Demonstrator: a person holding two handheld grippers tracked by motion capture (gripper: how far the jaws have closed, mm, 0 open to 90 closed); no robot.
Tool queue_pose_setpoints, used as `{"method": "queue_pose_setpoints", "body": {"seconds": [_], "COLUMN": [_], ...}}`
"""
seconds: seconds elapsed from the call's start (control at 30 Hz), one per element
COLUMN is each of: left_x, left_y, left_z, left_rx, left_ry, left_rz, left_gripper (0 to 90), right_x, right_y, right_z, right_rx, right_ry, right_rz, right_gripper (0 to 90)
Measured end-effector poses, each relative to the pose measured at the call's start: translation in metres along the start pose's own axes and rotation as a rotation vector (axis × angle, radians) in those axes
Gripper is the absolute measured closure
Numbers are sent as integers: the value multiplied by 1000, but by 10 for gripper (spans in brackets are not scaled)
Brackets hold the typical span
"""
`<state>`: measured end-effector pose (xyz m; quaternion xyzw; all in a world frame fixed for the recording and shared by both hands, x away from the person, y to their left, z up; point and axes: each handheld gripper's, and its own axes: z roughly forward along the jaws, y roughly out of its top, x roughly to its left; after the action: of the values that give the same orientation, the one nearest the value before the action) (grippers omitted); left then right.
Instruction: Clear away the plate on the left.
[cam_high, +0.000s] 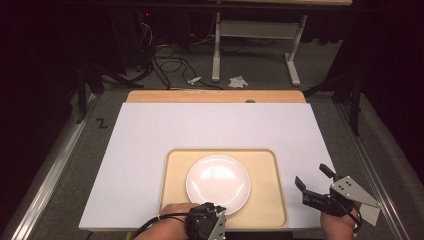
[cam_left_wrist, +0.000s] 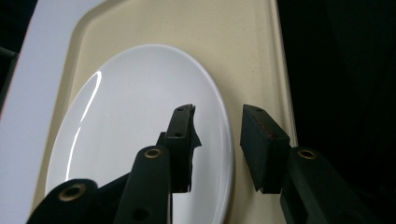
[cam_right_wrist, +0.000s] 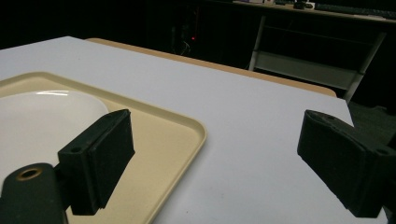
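Observation:
A round white plate (cam_high: 218, 183) lies in the middle of a beige tray (cam_high: 175, 165) at the near side of the white tabletop. My left gripper (cam_high: 214, 208) sits at the plate's near edge, open. In the left gripper view the plate (cam_left_wrist: 130, 121) has its rim between the jaws of my left gripper (cam_left_wrist: 218, 112): one jaw is over the plate, the other over the tray (cam_left_wrist: 252, 56). My right gripper (cam_high: 312, 176) hovers open just right of the tray with nothing between its fingers. The right gripper view has that gripper (cam_right_wrist: 217, 119) wide open, with the tray's corner (cam_right_wrist: 182, 135) and the plate (cam_right_wrist: 42, 121) at left.
The white board (cam_high: 150, 135) covers a wooden table whose far edge (cam_high: 215, 96) shows behind it. Beyond are dark floor, cables (cam_high: 170, 65), a desk frame (cam_high: 216, 45) and paper scraps (cam_high: 238, 81). A metal rail (cam_high: 50, 165) runs along the left.

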<state>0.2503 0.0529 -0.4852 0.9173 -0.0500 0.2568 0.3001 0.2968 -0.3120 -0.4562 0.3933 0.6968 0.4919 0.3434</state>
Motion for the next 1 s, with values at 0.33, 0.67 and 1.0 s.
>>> {"method": "queue_pose_setpoints", "body": {"seconds": [0.33, 0.67, 1.0], "left_x": [18, 51, 78], "left_y": [-14, -55, -97], "left_z": [-10, -35, -59], "left_rx": [-56, -90, -192], "left_ry": [49, 114, 153], "left_rz": [-116, -305, -557], "left_gripper": [589, 496, 443], "right_x": [0, 0, 1], "right_y": [0, 1, 0], "right_z": [0, 0, 1], "right_rx": [0, -1, 5], "right_ry": [1, -5, -2], "right_rz": [0, -1, 1], "right_gripper": [114, 114, 120]}}
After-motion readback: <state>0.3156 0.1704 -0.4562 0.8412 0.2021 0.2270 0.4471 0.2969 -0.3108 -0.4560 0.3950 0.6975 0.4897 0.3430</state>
